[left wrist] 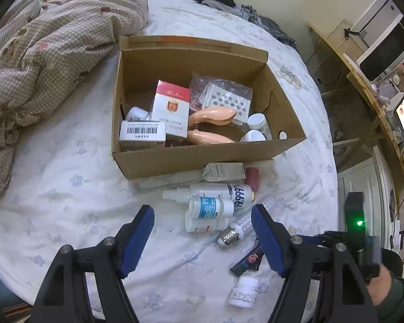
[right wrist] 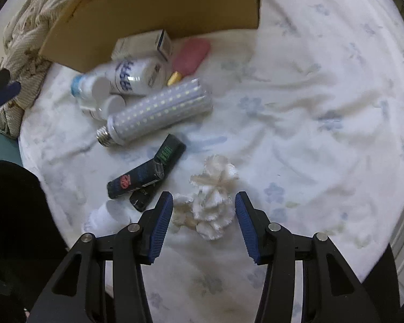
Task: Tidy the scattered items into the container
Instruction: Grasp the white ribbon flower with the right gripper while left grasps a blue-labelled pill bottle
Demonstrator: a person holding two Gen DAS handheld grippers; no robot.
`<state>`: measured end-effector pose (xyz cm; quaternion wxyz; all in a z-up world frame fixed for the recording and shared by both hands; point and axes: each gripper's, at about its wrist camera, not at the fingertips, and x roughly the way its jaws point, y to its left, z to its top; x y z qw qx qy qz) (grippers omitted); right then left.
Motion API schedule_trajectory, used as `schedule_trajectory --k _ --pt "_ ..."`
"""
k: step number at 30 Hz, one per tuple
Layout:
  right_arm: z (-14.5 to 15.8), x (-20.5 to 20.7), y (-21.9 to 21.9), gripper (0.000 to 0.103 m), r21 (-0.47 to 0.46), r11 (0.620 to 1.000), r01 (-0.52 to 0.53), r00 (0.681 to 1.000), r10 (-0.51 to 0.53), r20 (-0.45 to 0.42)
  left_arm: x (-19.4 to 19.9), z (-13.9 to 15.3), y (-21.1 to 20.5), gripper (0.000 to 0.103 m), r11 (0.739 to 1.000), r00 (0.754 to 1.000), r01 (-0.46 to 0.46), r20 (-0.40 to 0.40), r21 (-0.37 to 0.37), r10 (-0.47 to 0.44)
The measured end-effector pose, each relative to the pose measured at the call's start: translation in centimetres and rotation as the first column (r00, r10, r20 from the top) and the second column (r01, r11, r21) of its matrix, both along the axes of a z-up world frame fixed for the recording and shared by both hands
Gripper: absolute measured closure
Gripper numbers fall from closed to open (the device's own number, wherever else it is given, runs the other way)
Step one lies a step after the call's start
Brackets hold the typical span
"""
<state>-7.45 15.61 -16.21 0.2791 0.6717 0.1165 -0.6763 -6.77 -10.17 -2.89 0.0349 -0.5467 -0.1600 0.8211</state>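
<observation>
Mid-task pick step. Right gripper is over the white fabric flower on the bed sheet, jaws apart with the flower between them, pads not pressing yet. Next move, I'd say: close on the soft petals, lift, carry to the cardboard box — grip will be squishy.

Left gripper hangs open and empty above the pile by the box's front wall.

Loose on the bed, as far as I can count: three bottles lying together, one LED corn bulb, one small carton, one pink item, two dark packets, one white pill jar, one flower. Box already holds several items — cartons, jars, a blister pack.
</observation>
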Motion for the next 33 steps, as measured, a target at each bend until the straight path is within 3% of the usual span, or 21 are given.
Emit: schedule_trajectory --k 2,4,8,11,15,19,28,31,33 --pt "0.3 0.1 -0.1 0.080 -0.005 1.000 -0.016 1.000 0.016 -0.025 -0.1 -0.5 -0.1 0.028 1.000 1.000 -0.005 0.022 0.007 0.004" --pt "1.2 0.0 0.0 0.082 -0.022 0.999 -0.023 0.998 0.021 -0.062 -0.3 -1.0 0.0 0.028 1.000 0.999 -0.006 0.043 0.005 0.005" --pt "4.1 -0.5 1.4 0.083 -0.139 0.990 0.017 0.993 -0.034 -0.116 -0.7 -2.0 0.3 0.028 1.000 0.996 0.004 0.085 -0.011 -0.003" --pt "5.8 -0.6 2.8 0.083 -0.250 0.966 0.067 0.988 -0.098 -0.116 -1.3 -2.7 1.1 0.028 0.999 0.994 0.035 0.101 -0.005 -0.034" --pt "6.9 -0.8 3.7 0.083 -0.326 0.940 0.104 0.985 -0.144 -0.099 -2.3 -4.4 2.0 0.028 0.998 0.987 0.055 0.155 -0.032 -0.049" --pt "7.6 -1.2 3.4 0.083 -0.351 0.930 0.112 0.985 -0.150 -0.082 -3.2 -5.9 2.6 0.028 0.997 0.979 0.068 0.197 -0.046 -0.058" --pt "7.9 -1.1 2.4 0.083 -0.379 0.921 0.095 0.988 -0.135 -0.080 -4.5 -7.7 5.4 0.028 0.978 0.972 0.148 0.203 -0.145 -0.117" --pt "7.9 -1.1 2.2 0.083 -0.375 0.923 0.087 0.988 -0.128 -0.085 -4.5 -7.8 6.1 0.048 0.963 0.972 0.178 0.189 -0.202 -0.140" --pt "7.9 -1.1 2.2 0.083 -0.374 0.923 0.084 0.988 -0.125 -0.087 -4.2 -7.4 5.9 0.049 0.960 0.976 0.177 0.166 -0.215 -0.143"
